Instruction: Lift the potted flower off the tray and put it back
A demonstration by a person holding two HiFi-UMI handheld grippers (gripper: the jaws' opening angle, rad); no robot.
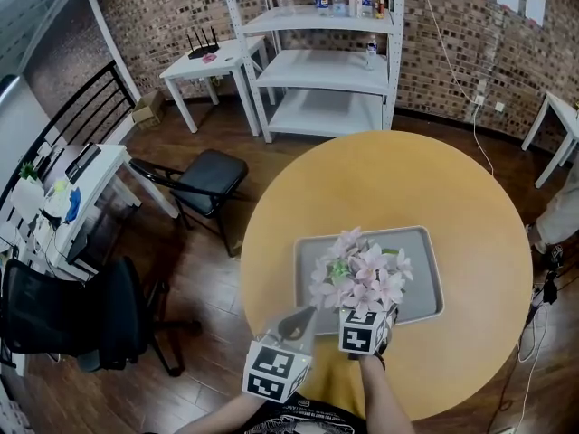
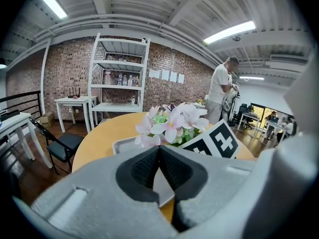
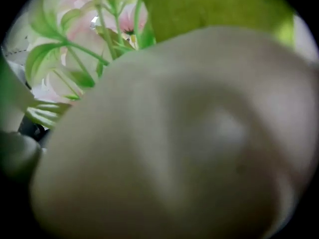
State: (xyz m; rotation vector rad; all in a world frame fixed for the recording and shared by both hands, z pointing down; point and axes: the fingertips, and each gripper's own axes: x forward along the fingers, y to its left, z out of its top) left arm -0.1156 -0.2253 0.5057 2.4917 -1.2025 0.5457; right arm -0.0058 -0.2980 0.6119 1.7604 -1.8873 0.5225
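The potted flower (image 1: 359, 274), with pink blooms and green leaves, stands on the near part of the grey tray (image 1: 425, 269) on a round wooden table (image 1: 389, 179). My right gripper (image 1: 368, 325) reaches in under the blooms from the near side, so its jaws are hidden. In the right gripper view the pale pot (image 3: 189, 143) fills the picture, blurred and very close, with stems above it. My left gripper (image 1: 301, 317) hovers just left of the tray's near corner, shut and empty. In its own view the jaws meet at the tips (image 2: 159, 148), with the flowers (image 2: 172, 123) and tray (image 2: 122, 144) beyond.
A black folding chair (image 1: 206, 177) and a black office chair (image 1: 81, 310) stand left of the table. White shelving (image 1: 321, 52) and a small white table (image 1: 213, 61) line the brick wall. A person (image 2: 219, 91) stands beyond the table's far side.
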